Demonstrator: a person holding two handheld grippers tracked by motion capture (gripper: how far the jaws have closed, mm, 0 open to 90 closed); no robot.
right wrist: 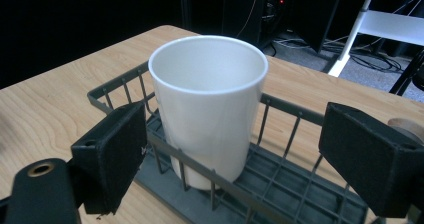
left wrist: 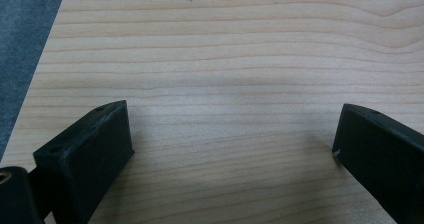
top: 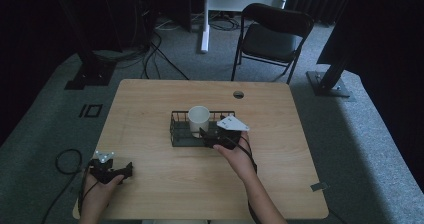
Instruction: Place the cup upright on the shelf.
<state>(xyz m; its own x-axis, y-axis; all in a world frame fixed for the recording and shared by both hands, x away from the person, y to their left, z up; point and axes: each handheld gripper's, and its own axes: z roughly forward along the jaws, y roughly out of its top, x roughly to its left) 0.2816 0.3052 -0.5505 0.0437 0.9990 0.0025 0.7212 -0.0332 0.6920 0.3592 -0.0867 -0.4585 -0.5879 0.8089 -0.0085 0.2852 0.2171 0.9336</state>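
The white cup is standing upright inside the wire basket. The right tongs are gaping wide just beside that basket, gripping nothing. The left tongs are lying well apart from it on the desk, wide open and empty.

A white handleless ceramic cup is stood upright in a dark wire basket at the middle of the light wooden worktop (toward the basket's left half). A black folding chair is placed behind the worktop, on the floor.
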